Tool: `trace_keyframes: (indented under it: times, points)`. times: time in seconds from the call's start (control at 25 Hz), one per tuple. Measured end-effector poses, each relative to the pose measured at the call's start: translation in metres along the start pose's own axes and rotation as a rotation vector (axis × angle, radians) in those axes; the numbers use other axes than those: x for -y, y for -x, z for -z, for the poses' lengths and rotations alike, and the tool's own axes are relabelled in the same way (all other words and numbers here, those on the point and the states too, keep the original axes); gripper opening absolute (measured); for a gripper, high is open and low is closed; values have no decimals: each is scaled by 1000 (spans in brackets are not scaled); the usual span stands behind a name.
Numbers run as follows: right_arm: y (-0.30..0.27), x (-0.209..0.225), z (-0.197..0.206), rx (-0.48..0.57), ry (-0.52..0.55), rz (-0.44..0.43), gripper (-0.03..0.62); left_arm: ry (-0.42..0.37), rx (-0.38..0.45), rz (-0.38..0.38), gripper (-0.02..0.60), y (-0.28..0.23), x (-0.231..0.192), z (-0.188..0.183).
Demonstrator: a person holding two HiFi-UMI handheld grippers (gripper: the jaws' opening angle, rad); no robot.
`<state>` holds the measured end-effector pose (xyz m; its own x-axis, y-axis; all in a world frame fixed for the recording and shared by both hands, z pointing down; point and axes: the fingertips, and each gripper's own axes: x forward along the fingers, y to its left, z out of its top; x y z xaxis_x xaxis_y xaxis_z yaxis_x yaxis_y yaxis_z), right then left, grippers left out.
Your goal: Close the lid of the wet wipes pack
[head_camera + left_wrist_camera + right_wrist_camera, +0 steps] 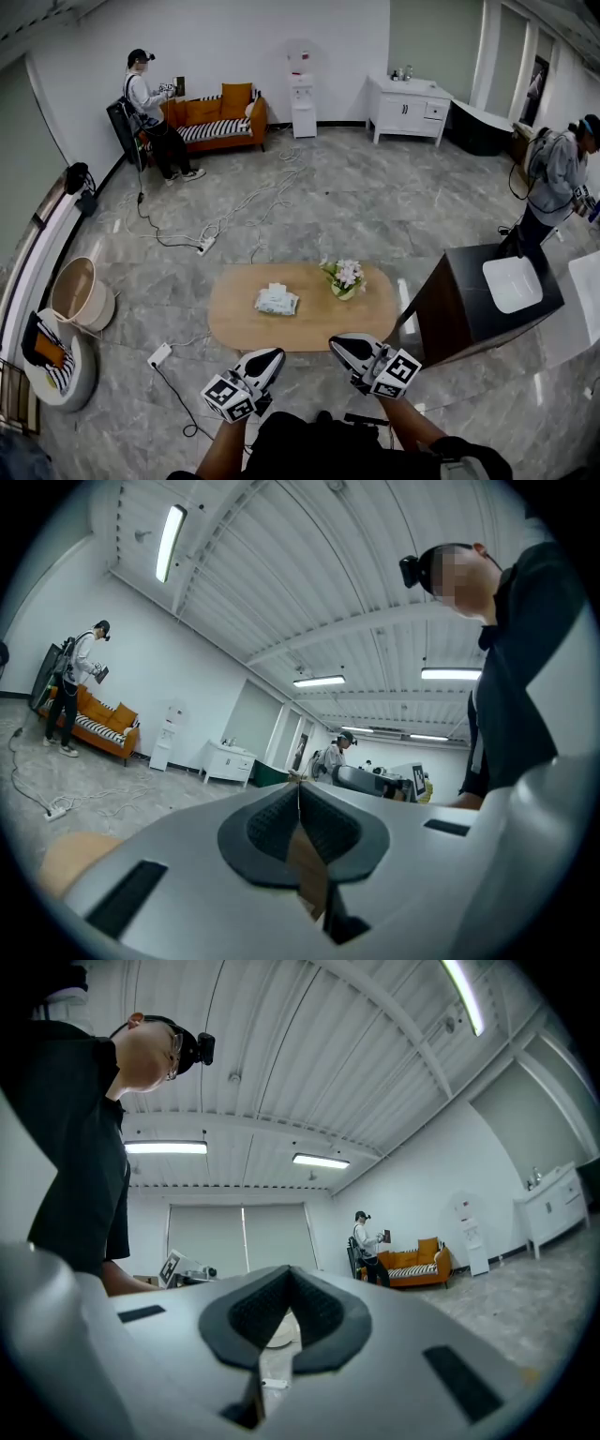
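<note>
**A:** Where is the wet wipes pack point(277, 301)?

**B:** It lies flat on the oval wooden tabletop point(234, 328), a bit left of centre. A pot of flowers point(344, 277) stands near it on the right. A white flap stands up on top of the pack. I take it for the open lid, though it is too small to be sure.

**A:** And the grippers?

**B:** Both hang short of the tabletop's near edge, well apart from the pack. The left gripper point(266, 360) has its jaws together with nothing between them. The right gripper point(342, 347) is the same, tips meeting and empty.

**A:** So how should the closing go?

**B:** I don't think it needs a grasp. Jaws held together make a blunt pusher. Bring one gripper down over the flap from its free side, fold it towards the hinge and press until it seats. The pack looks soft and light and will likely slide, so rest the other gripper on its far end first to pin it. Mind the flowers on the right.
</note>
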<state>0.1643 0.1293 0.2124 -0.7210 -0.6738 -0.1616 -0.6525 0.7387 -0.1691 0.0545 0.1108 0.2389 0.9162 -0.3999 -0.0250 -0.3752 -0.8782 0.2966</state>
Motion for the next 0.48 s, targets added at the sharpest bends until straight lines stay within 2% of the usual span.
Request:
trace_keyframes:
  times: [0.16,0.32,0.48]
  points:
    - [-24,27,12,-22,-15,-9,11,43,9,-32,17,-10,-42,1]
    - [-46,62,23,-60,-27,19,11,60,36,-28,17,-31,-85,-2]
    - [-86,99,16,-77,-1,47,11,81,59,0,17,-53,-143,-19]
